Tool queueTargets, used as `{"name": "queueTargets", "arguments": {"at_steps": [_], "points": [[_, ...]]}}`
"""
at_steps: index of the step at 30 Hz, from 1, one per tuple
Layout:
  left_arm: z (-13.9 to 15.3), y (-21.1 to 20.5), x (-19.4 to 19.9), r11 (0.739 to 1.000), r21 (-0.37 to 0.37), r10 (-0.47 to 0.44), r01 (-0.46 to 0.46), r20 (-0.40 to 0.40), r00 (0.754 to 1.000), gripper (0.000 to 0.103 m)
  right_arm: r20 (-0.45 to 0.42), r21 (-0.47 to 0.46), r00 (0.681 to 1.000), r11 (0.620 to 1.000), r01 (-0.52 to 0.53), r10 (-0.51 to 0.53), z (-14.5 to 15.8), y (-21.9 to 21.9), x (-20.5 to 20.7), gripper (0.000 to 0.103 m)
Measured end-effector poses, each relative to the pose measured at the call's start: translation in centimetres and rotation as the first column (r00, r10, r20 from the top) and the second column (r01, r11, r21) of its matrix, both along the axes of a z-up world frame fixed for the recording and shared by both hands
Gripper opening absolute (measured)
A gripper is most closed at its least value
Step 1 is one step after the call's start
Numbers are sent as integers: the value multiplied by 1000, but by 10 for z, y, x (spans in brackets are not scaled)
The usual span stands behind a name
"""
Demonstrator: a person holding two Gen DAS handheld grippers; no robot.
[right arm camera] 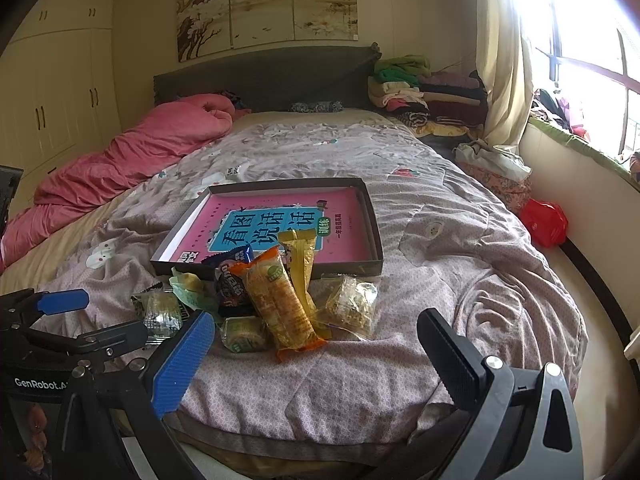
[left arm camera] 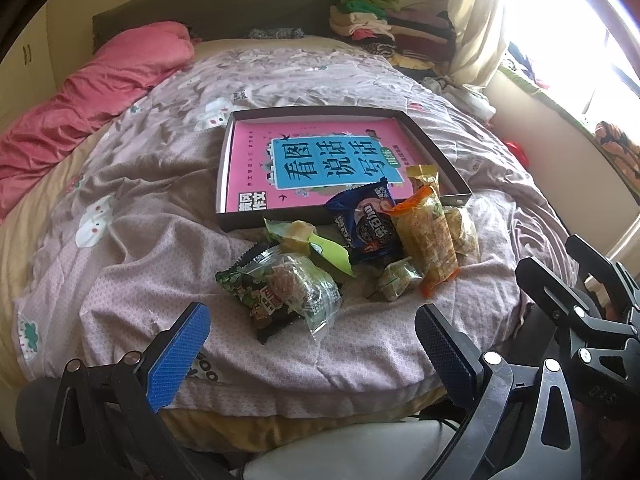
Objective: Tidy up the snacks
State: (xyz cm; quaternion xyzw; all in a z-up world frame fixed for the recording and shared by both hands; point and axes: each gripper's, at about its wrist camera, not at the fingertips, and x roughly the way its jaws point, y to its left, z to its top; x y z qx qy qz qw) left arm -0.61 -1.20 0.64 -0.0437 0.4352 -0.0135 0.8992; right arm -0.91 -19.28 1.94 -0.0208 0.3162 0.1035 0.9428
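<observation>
Left wrist view shows the left gripper [left arm camera: 312, 332] and right gripper [right arm camera: 316, 340] both spread wide and empty, snack packets [left arm camera: 360, 248] heaped at twelve o'clock before the shallow box [left arm camera: 460, 196], so pinching one packet's edge squarely seems wisest.
</observation>
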Motion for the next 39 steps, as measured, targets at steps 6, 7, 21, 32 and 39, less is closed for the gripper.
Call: {"name": "queueTargets", "arguments": {"at_steps": [6,7,21,32,39], "points": [[0,-1,-1,1000,-1,-4,4,0,1000,102,0,-1,1000,1000,-1,1,0,0,0,102],[-1,-2,-1,1000,-2,-6,6,0,1000,102,0,-3,1000,1000,-1,1,1,-1,0,102],[-5,1,1,1000,-20,-4,4,-14,1000,102,-5,-4,1000,1000,2,-2,0,0,0,102],[-13,16,9,997,-77,7,-12,-55,998,102,-33,-10,999,1000,-3,3,-7,2,8,102],[-22,26,13,990,-135,24,-37,-96,995,102,-39,-14,999,1000,-18,17,-11,6,13,102]]}}
